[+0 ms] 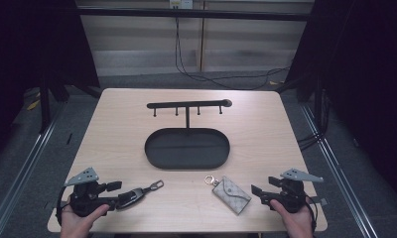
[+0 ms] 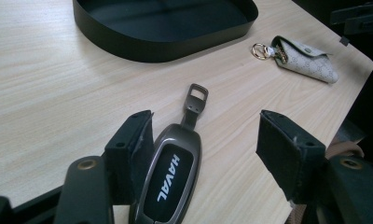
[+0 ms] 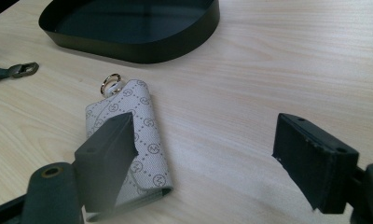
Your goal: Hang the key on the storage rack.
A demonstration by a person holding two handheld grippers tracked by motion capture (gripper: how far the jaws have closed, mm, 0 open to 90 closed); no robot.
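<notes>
Key fob [image 2: 168, 184] lies between spread left gripper [image 2: 212, 149] jaws — right gripper [image 3: 208, 163] spread beside pouch [image 3: 138, 140].

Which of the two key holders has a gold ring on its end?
The pale patterned pouch, lying near the right hand-held gripper. The dark fob by the left hand-held gripper ends in a grey metal clip instead.

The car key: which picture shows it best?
The left gripper view: the car key lies close up between open jaws, its HAVAL lettering readable. The high view shows it small and dark; the right gripper view catches just its strap end.
</notes>
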